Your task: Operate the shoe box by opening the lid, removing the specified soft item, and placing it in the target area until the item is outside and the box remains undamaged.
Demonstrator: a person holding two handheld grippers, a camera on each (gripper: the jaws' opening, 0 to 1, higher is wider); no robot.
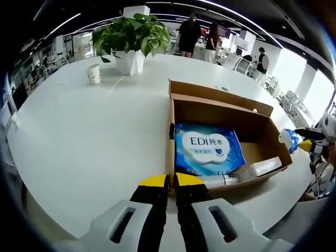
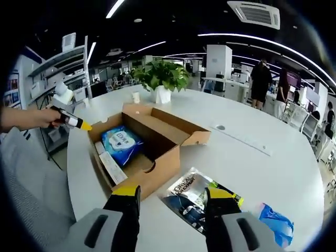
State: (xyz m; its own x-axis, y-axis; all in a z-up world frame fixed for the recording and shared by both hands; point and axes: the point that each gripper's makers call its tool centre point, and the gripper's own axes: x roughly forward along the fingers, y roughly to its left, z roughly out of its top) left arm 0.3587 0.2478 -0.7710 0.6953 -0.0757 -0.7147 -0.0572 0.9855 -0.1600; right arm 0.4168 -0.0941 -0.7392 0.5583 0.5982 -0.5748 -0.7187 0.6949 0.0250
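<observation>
Box: the brown cardboard shoe box [image 2: 152,152] sits on my big white round table [image 1: 89,136] with its lid flipped open toward the potted plant, looks intact.
Soft item: the blue soft pack of wet wipes with the white cloud label [image 1: 209,151] is inside the box, lying flat on the bottom against one end. In the right gripper view it's the blue pack [image 2: 122,143] at the box's left end.
Also in the box: a long white tube-like thing [image 1: 247,172] along the near wall, can't tell what it is.
Left gripper [image 1: 170,181]: yellow tips nearly together, nothing between them, just by the box's near corner.
Right gripper [image 2: 173,195]: jaws wide apart, holding nothing, hovering over a clear plastic bag with dark stuff [image 2: 197,199] lying on the table beside the box.
Extras: green potted plant in a white pot [image 1: 131,42], small paper cup [image 1: 93,73], blue crumpled bag [image 2: 275,223] at the table edge.
</observation>
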